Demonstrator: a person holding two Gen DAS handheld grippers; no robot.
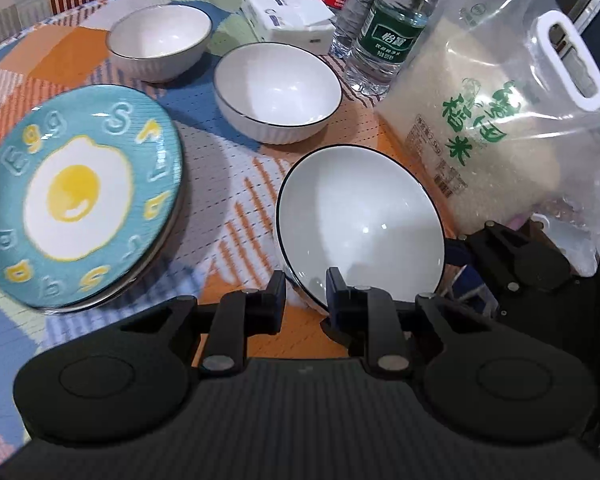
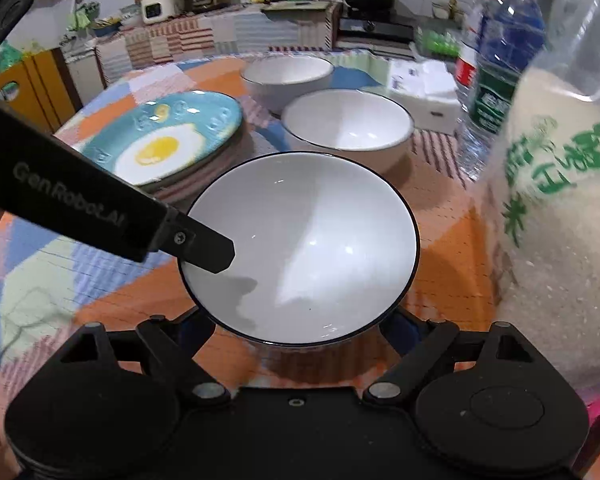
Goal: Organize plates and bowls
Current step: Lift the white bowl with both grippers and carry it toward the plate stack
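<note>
A: Left gripper?
B: I have it pinching the near bowl rim, tilted, by the table's near edge (ready for stacking).
A: Right gripper?
B: Spread wide, cradling it.

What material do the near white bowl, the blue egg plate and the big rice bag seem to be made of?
Near white bowl: probably glazed ceramic; it is glossy, with sharp light reflections and a thin dark rim line.
Blue egg plate: likely glazed ceramic too; it has raised letters and a shiny surface.
Rice bag: clear flexible plastic film; the grains show through, and it has a cut-out handle.
</note>
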